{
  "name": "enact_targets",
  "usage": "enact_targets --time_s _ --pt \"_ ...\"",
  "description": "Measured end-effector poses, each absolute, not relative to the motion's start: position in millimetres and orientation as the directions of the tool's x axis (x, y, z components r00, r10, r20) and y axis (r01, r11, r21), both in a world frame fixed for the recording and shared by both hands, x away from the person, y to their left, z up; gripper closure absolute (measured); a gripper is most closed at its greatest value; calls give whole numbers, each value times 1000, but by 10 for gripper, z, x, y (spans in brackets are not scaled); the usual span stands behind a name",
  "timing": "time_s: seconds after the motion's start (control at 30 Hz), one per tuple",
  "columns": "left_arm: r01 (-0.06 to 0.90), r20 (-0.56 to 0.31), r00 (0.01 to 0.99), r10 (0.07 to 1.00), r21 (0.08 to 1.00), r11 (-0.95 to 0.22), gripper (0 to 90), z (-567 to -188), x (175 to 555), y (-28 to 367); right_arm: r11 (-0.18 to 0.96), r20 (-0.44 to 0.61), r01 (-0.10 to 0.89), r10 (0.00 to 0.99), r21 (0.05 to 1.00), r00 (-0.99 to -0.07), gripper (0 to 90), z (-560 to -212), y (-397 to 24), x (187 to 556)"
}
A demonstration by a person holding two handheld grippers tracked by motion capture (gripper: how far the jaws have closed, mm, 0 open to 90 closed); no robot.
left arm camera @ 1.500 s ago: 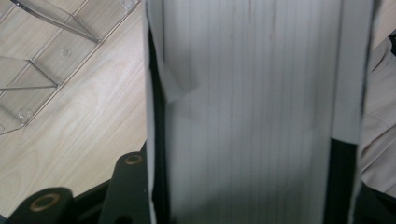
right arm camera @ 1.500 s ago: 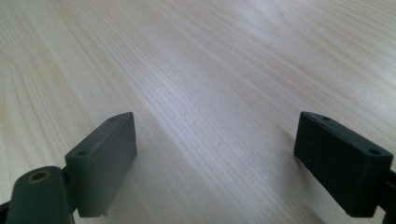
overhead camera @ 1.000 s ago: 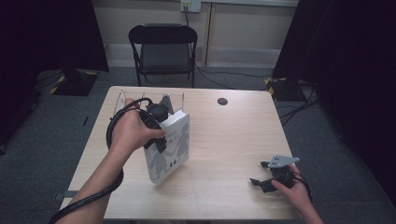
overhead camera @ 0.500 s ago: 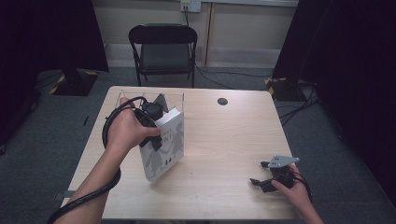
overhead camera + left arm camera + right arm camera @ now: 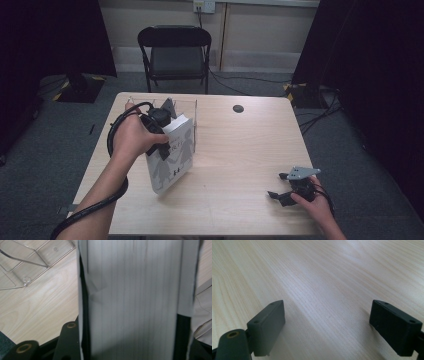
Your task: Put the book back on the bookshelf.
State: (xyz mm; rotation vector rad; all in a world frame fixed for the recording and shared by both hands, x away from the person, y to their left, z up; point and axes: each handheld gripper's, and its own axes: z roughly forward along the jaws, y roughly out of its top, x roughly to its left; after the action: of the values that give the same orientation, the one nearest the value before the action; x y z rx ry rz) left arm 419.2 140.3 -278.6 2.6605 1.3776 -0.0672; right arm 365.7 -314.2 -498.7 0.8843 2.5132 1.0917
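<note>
The left gripper (image 5: 162, 131) pinches a thick white book (image 5: 172, 157), tilted just before the clear rack (image 5: 192, 107). The rack's slots hold nothing. The right gripper (image 5: 282, 187) rests on the table (image 5: 240, 150), jaws spread.

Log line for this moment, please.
left gripper: shut on book | book: tilted, bottom edge on table | right gripper: open, idle

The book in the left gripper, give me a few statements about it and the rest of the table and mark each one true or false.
1. The left gripper is shut on the book. True.
2. The book lies flat on the table. False: it stands tilted on its lower edge.
3. The right gripper holds a second book. False: its jaws are open over bare wood.
4. A clear plastic stand sits behind the book. True.
5. The chair is red. False: it is black.
</note>
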Motion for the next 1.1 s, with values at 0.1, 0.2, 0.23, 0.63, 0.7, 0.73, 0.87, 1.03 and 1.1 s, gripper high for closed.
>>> enact_targets --time_s 0.1,0.2,0.23,0.63,0.7,0.73,0.87,1.03,1.1 --pt "829 -111 559 822 112 -548 529 -2792 4209 1431 532 2 429 625 730 -780 125 -4987 -3142 3657" --pt "834 -111 550 827 108 -541 530 -2796 4231 1449 532 3 429 625 730 -780 125 -4987 -3142 3657" --pt "830 -107 557 824 110 -547 530 -2796 4241 1456 531 3 429 626 731 -780 125 -4987 -3141 3657" --pt "860 -113 509 853 109 -499 530 -2789 4318 1482 532 2 429 625 730 -780 125 -4987 -3142 3657" --pt "858 -111 512 852 108 -502 530 -2785 4333 1479 532 3 429 625 730 -780 125 -4987 -3142 3657" --pt "864 -117 501 857 108 -491 530 -2786 4338 1479 531 2 428 626 731 -780 125 -4987 -3142 3657" --pt "865 -113 500 859 113 -488 530 -2791 4366 1468 531 2 428 626 731 -780 125 -4987 -3142 3657" --pt "875 -112 482 869 114 -471 530 -2796 4397 1450 531 2 429 626 731 -780 125 -4988 -3141 3657" --pt "881 -103 469 877 120 -457 530 -2790 4406 1439 531 2 429 626 731 -780 125 -4987 -3142 3657"
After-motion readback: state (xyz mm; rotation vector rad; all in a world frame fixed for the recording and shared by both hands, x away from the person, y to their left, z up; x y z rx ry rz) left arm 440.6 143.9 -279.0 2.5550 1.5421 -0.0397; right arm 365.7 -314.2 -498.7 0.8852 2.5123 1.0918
